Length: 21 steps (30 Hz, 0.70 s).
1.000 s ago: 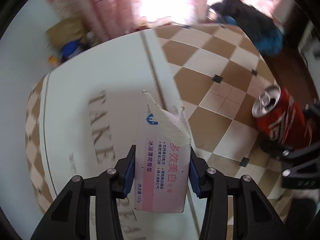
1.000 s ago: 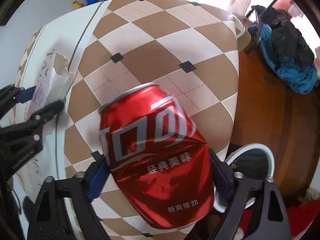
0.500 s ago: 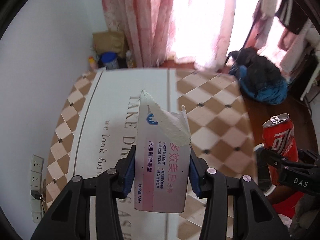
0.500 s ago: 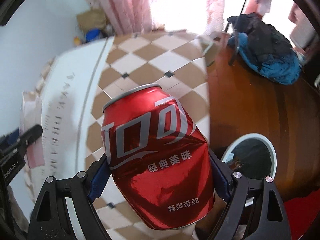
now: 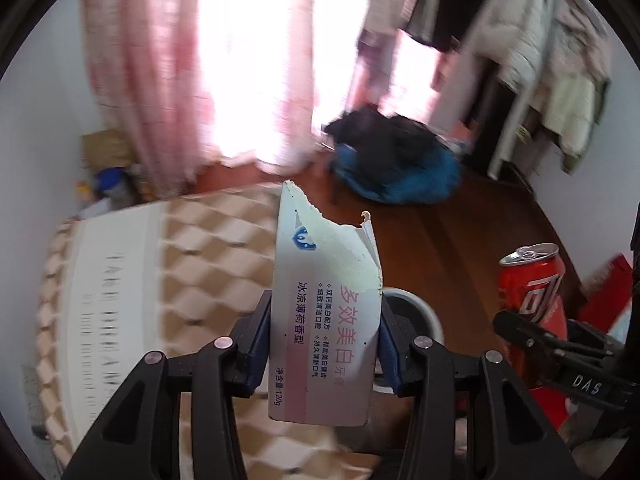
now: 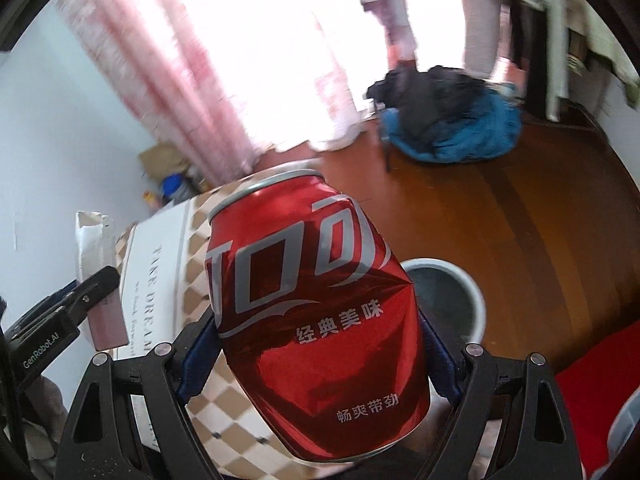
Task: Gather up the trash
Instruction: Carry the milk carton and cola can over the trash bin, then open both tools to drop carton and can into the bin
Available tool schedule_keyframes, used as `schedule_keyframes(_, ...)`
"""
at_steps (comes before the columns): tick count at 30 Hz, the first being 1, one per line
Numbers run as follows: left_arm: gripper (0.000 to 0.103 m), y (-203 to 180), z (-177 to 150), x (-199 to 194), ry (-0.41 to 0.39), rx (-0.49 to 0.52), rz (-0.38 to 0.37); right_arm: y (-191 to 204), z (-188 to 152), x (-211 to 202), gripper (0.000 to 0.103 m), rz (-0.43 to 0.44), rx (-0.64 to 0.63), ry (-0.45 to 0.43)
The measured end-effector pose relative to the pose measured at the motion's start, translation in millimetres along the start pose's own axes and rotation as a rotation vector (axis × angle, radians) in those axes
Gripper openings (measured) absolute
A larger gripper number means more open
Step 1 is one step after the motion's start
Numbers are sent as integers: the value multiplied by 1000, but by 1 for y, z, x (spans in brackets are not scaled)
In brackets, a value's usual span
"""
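My left gripper (image 5: 324, 344) is shut on a torn white and pink toothpaste box (image 5: 324, 320) and holds it upright in the air. My right gripper (image 6: 320, 356) is shut on a dented red cola can (image 6: 316, 316). The can (image 5: 534, 308) also shows at the right of the left wrist view, and the box (image 6: 96, 280) at the left of the right wrist view. A round white-rimmed bin (image 6: 452, 296) stands on the wooden floor just behind the can; part of its rim (image 5: 420, 308) shows behind the box.
A table with a brown and white checked cloth (image 5: 192, 264) lies to the left. A blue and black heap of bags (image 6: 448, 124) sits on the wooden floor (image 6: 540, 216) near pink curtains (image 5: 160, 80). Clothes hang at the far right (image 5: 560, 60). Something red (image 6: 592, 400) lies at lower right.
Both grippers have swung right and up, away from the table. The bin has come closer to the middle of both views. The box and the can stay held.
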State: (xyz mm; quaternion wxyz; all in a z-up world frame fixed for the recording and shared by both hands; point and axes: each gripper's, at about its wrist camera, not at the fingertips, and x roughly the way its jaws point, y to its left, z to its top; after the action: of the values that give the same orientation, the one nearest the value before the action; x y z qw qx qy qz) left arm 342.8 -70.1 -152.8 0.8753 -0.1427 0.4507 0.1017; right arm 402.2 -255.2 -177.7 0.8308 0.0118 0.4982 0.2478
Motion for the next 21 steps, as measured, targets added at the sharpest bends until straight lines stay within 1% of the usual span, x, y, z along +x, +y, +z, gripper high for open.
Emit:
schedule_keyframes(2, 42, -25, 2, 28, 50, 11, -41, -37, -3, -4, 88, -20, 53, 4)
schedule_keyframes(4, 42, -47, 2, 66, 125, 19, -94, -69, -6, 1, 88, -37, 96, 20)
schedule_keyframes(5, 42, -54, 3, 82, 158, 10, -105, -87, -10, 7, 88, -47, 122, 36)
schedule_keyframes(7, 42, -69, 0, 127, 241, -2, -144, -115, -14, 26, 88, -66, 160, 70)
schedule_keyframes(8, 42, -73, -2, 147, 278, -7, -151, -135, -18, 42, 88, -71, 190, 103)
schedule_keyframes(9, 43, -77, -5, 162, 307, -7, -158, -145, -20, 50, 88, -74, 202, 122)
schedule_keyframes(10, 44, -81, -7, 181, 344, -6, -166, -163, -24, 69, 88, -70, 235, 156)
schedule_keyframes(13, 46, -88, -9, 223, 413, -15, -153, -199, -33, 114, 88, -47, 311, 239)
schedule_keyframes(15, 53, -91, -10, 241, 438, -13, -129, -216, -37, 137, 88, -21, 350, 274)
schedule_keyframes(16, 65, -88, -9, 248, 444, -17, -116, -225, -39, 156, 88, -19, 372, 302)
schedule_keyframes(17, 80, -85, -8, 251, 447, -23, -105, -230, -39, 168, 88, -6, 382, 317)
schedule_keyframes(19, 94, -81, -8, 256, 450, -33, -78, -240, -38, 191, 89, 1, 411, 344)
schedule_keyframes(21, 95, -75, -11, 254, 448, -32, -39, -249, -40, 209, 90, 11, 443, 364)
